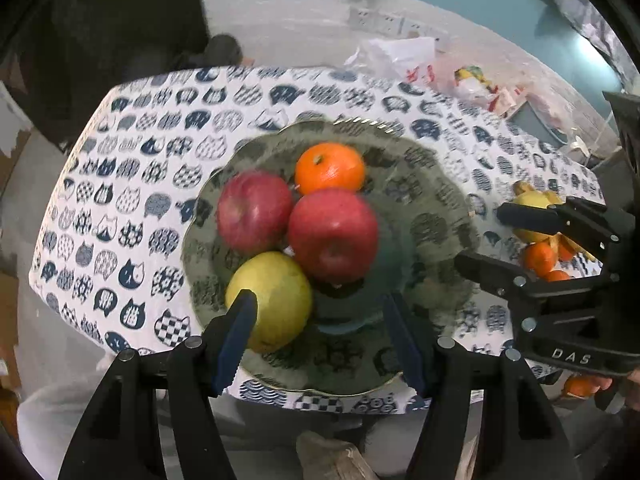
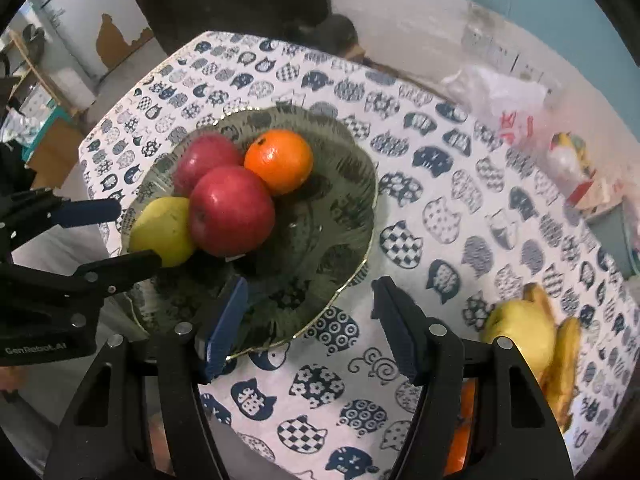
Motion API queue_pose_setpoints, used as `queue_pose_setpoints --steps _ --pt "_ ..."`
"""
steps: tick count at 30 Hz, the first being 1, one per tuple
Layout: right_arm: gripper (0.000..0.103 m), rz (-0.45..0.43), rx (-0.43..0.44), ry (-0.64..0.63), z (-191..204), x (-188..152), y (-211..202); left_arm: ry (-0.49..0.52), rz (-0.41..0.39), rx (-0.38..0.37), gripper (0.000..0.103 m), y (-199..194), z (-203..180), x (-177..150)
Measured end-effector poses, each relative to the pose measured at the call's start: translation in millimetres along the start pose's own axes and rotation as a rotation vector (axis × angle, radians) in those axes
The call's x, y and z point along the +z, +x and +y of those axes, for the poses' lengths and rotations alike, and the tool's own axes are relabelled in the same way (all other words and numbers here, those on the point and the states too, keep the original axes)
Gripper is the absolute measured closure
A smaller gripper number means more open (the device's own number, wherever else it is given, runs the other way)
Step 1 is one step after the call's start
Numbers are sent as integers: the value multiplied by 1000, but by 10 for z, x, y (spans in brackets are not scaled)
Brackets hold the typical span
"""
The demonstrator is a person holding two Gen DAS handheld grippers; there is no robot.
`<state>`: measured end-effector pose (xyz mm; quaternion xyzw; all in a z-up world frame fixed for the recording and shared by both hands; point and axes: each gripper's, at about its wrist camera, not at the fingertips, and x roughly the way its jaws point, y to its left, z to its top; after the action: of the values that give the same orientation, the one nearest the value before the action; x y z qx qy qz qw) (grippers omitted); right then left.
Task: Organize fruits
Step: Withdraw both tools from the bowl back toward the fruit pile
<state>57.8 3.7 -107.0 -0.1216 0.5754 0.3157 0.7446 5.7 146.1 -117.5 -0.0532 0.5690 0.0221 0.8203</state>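
A dark glass plate (image 1: 424, 200) (image 2: 336, 208) on the cat-print cloth holds two red apples (image 1: 334, 236) (image 2: 230, 210), an orange (image 1: 330, 167) (image 2: 279, 161) and a yellow-green fruit (image 1: 280, 296) (image 2: 166, 230). My left gripper (image 1: 316, 308) (image 2: 138, 234) hangs open above the plate's near side; its left finger overlaps the yellow-green fruit, without a grip. My right gripper (image 2: 310, 286) (image 1: 480, 236) is open over the plate's right rim, nothing between its fingers. More fruit lies to the right: a yellow fruit (image 2: 520, 332) (image 1: 532, 202), bananas (image 2: 568, 360) and small oranges (image 1: 540, 258).
The small table's cloth (image 1: 140, 180) ends close on the near and left sides. Plastic bags (image 1: 400, 58) (image 2: 504, 96) with packets lie past the far right corner. A dark cabinet stands behind the table.
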Motion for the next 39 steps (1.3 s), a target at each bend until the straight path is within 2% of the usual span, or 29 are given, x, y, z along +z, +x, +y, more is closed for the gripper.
queue_pose_setpoints --steps 7,14,20,28,39 --pt "36 -54 -90 -2 -222 -83 -345 57 -36 -29 33 -100 -345 78" --pt "36 -91 -183 57 -733 -296 -631 153 -10 -73 32 -42 -922 142" --pt "36 -105 -224 152 -1190 -553 -843 244 22 -113 31 23 -1474 152" --pt "36 -91 -278 252 -1686 -896 -978 331 73 -150 26 171 -2073 92" --pt "36 -36 -324 427 -2366 -1370 -994 378 154 -177 22 525 -2637 -2"
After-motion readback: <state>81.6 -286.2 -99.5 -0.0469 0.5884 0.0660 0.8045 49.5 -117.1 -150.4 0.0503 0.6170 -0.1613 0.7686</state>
